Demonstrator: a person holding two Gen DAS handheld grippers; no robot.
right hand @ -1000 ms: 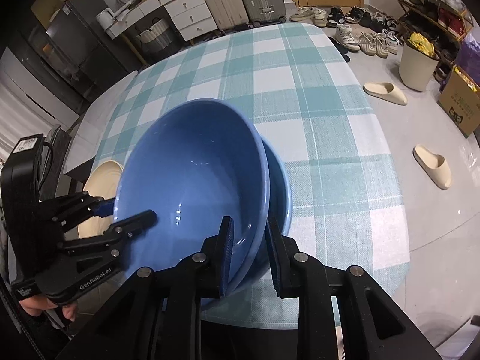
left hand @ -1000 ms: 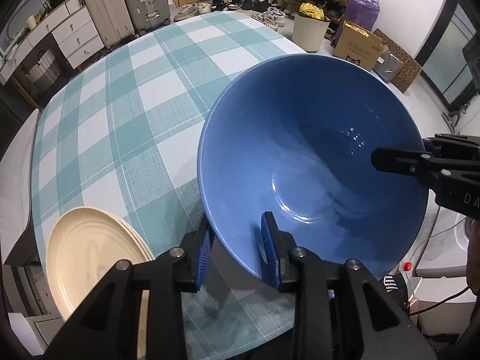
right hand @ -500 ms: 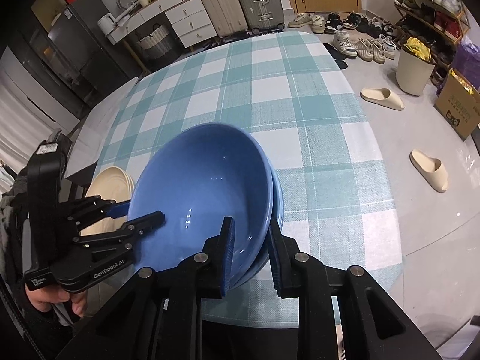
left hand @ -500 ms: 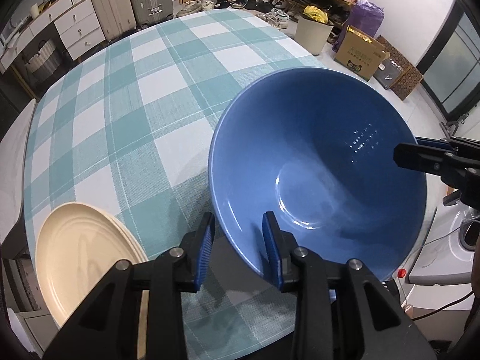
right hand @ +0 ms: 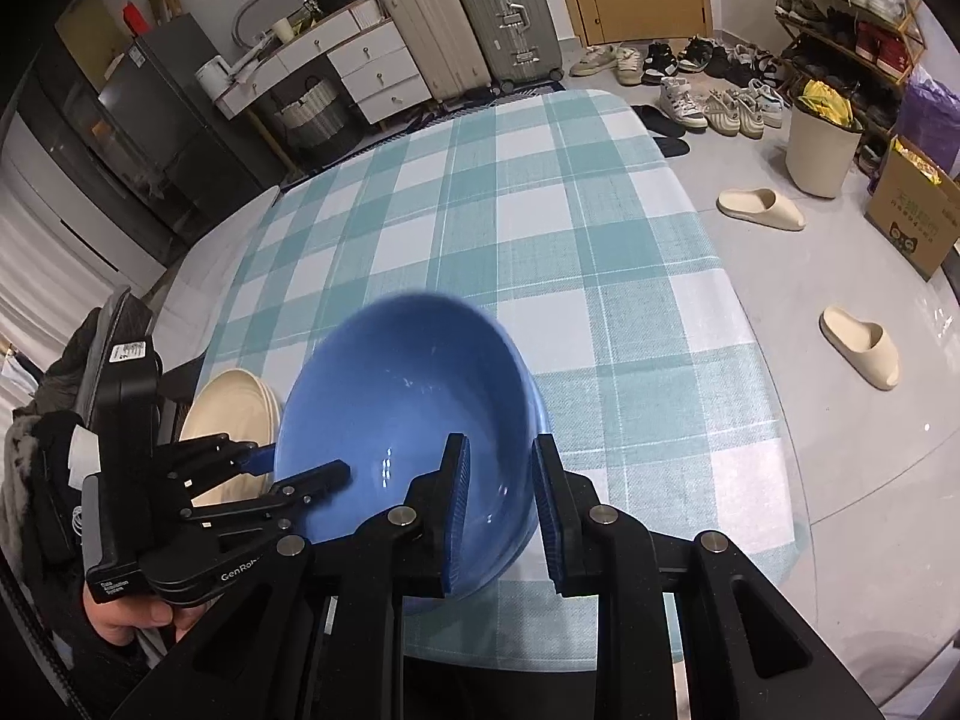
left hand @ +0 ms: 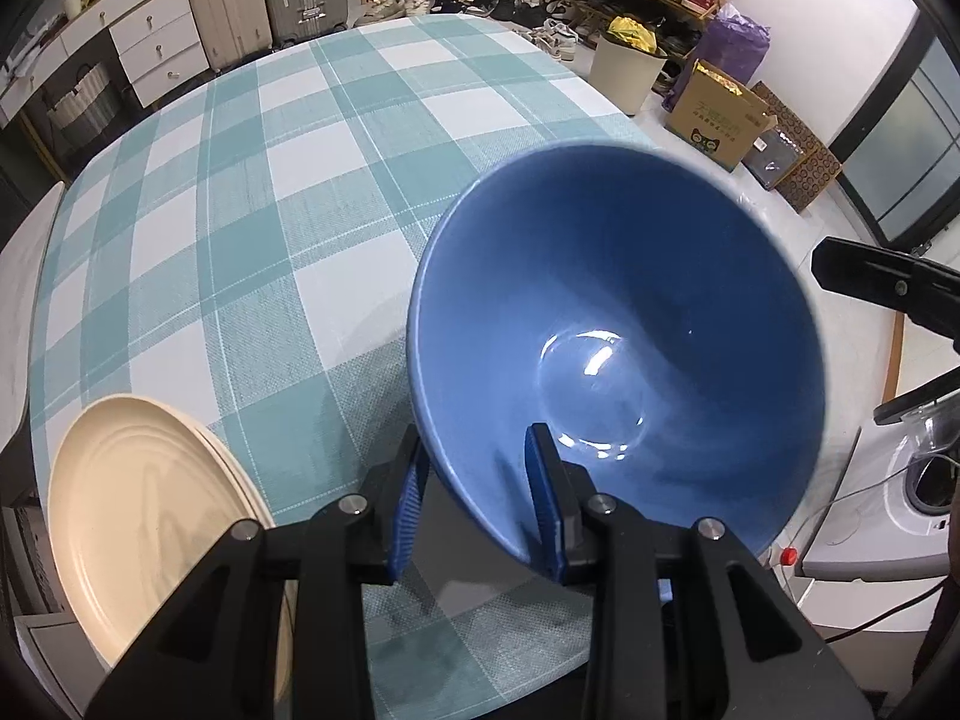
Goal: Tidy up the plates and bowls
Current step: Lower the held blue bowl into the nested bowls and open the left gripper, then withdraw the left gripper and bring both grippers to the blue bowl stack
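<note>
A large blue bowl (left hand: 618, 348) is tilted, its near rim between the pads of my left gripper (left hand: 477, 495), which is shut on it. In the right wrist view the blue bowl (right hand: 408, 414) sits nested on a second blue bowl whose rim (right hand: 543, 414) peeks out at right. My right gripper (right hand: 498, 510) straddles the bowls' near rim with the jaws apart, open. The left gripper (right hand: 300, 468) shows at the bowl's left side. Stacked cream plates (left hand: 144, 516) lie at the table's near left, also seen in the right wrist view (right hand: 234, 414).
The table has a teal-and-white checked cloth (left hand: 252, 192). Suitcases (right hand: 498, 18), a drawer unit (right hand: 360, 66), shoes, slippers (right hand: 858, 348), a bin (right hand: 822, 144) and a cardboard box (right hand: 912, 216) stand on the floor around it.
Both grippers have pulled back and up from the table. My right gripper's jaws have widened off the bowl rim. The top bowl has settled lower into the one beneath.
</note>
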